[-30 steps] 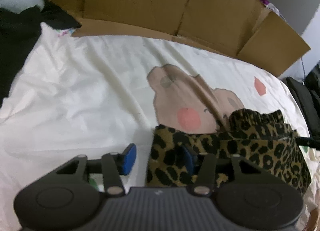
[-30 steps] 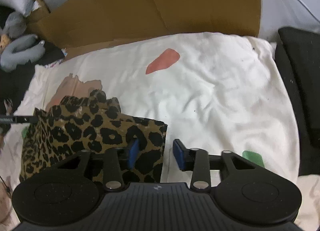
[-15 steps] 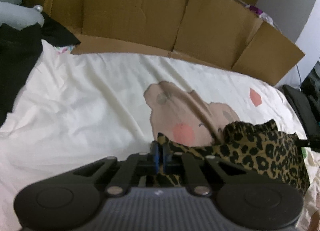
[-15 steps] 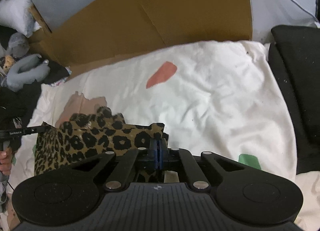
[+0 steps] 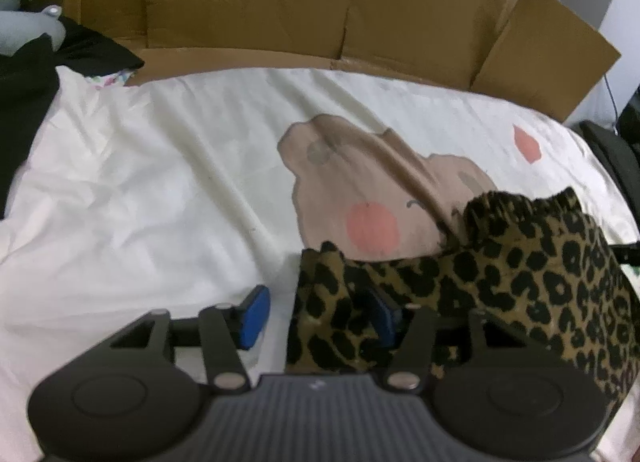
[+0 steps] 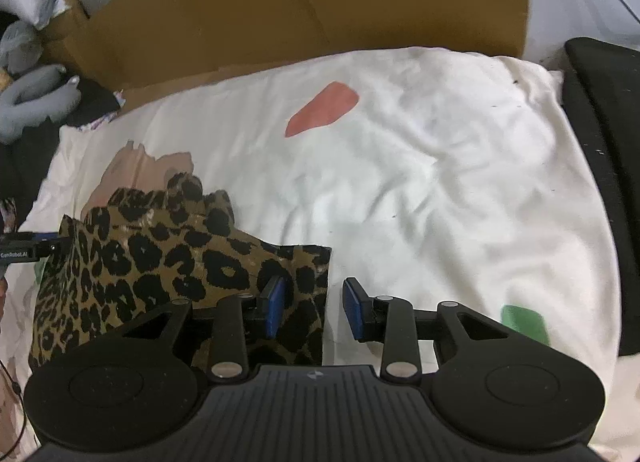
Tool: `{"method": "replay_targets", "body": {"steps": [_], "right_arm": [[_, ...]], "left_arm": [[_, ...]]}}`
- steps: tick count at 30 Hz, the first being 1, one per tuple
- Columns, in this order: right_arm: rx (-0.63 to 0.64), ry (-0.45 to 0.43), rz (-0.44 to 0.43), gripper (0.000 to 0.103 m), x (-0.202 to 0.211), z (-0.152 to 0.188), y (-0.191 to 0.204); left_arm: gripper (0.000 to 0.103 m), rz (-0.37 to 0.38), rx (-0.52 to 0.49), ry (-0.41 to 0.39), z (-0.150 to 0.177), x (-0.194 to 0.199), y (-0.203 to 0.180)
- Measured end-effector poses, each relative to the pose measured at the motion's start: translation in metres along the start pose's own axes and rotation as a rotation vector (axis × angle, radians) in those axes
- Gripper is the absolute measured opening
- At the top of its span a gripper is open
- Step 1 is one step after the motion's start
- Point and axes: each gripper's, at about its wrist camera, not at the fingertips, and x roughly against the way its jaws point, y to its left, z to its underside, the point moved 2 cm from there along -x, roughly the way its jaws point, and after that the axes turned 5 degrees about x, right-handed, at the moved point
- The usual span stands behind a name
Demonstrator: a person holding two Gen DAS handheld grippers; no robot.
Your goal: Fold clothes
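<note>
We've got both tongs spread. Left tongs: jaws apart w/ the left corner of the leopard cloth standing between them, one pad tucked behind the fabric. Right tongs: also apart, straddling the cloth's right edge. Cloth lies bunched on the cream sheet, over its pink bear print. Cardboard stands behind the sheet.

A fold of the leopard-print garment covers the right pad of the left gripper. In the right wrist view, the garment hides most of the left gripper, cut off at the frame edge.
</note>
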Motion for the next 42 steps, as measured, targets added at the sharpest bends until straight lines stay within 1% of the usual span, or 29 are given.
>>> {"method": "replay_targets", "body": {"steps": [4, 5, 6, 8, 10, 12, 13, 14, 15, 16, 17, 21, 24, 27, 30, 36, 40, 42], "right_arm": [[0.049, 0.003, 0.019, 0.036, -0.006, 0.001, 0.009], [0.062, 0.003, 0.024, 0.036, -0.008, 0.001, 0.011], [0.074, 0.004, 0.029, 0.036, -0.009, 0.001, 0.013], [0.096, 0.005, 0.038, 0.035, -0.012, 0.001, 0.018], [0.104, 0.002, 0.046, 0.034, -0.013, 0.001, 0.021], [0.103, 0.003, 0.037, 0.026, -0.013, 0.001, 0.022], [0.103, 0.004, 0.028, 0.025, -0.013, 0.001, 0.022], [0.104, 0.005, 0.021, 0.022, -0.013, 0.000, 0.022], [0.110, 0.007, 0.017, 0.017, -0.013, 0.000, 0.022], [0.115, 0.009, 0.014, 0.013, -0.013, -0.001, 0.022], [0.118, 0.009, 0.010, 0.009, -0.012, -0.002, 0.022], [0.091, 0.000, 0.007, 0.005, -0.007, -0.005, 0.019], [0.071, -0.028, 0.016, 0.004, 0.003, -0.006, 0.016], [-0.026, -0.050, 0.008, 0.004, 0.017, -0.008, 0.005], [-0.065, -0.099, -0.004, 0.004, 0.035, -0.013, 0.002], [-0.069, -0.153, -0.002, 0.004, 0.056, -0.019, 0.008], [-0.077, -0.179, -0.012, 0.004, 0.067, -0.023, 0.010], [-0.081, -0.191, -0.013, 0.004, 0.073, -0.024, 0.010]], "left_arm": [[0.063, -0.011, -0.022, -0.003, -0.001, -0.004, -0.004], [0.062, -0.014, -0.027, -0.004, -0.001, -0.004, -0.006], [0.061, -0.016, -0.033, -0.006, -0.001, -0.004, -0.007], [0.054, -0.014, -0.038, -0.009, 0.000, -0.003, -0.010], [0.049, -0.007, -0.039, -0.011, 0.001, -0.001, -0.011], [0.046, -0.007, -0.037, -0.013, 0.002, -0.001, -0.012], [0.041, -0.004, -0.037, -0.013, 0.002, 0.000, -0.012], [0.028, -0.001, -0.037, -0.013, 0.002, 0.000, -0.013], [0.018, 0.003, -0.039, -0.013, 0.002, 0.001, -0.014], [0.011, 0.002, -0.040, -0.017, 0.002, 0.003, -0.016], [0.010, 0.001, -0.041, -0.021, 0.001, 0.005, -0.017], [0.010, -0.003, -0.026, -0.047, 0.003, 0.013, -0.019], [0.009, -0.003, 0.004, -0.069, 0.003, 0.021, -0.014], [0.009, 0.001, 0.051, -0.095, 0.000, 0.033, -0.008], [0.009, -0.001, 0.085, -0.122, -0.004, 0.047, -0.006], [0.009, -0.013, 0.126, -0.169, -0.009, 0.073, -0.010], [0.009, -0.022, 0.110, -0.214, -0.013, 0.089, -0.017], [0.009, -0.021, 0.113, -0.223, -0.017, 0.093, -0.019]]}}
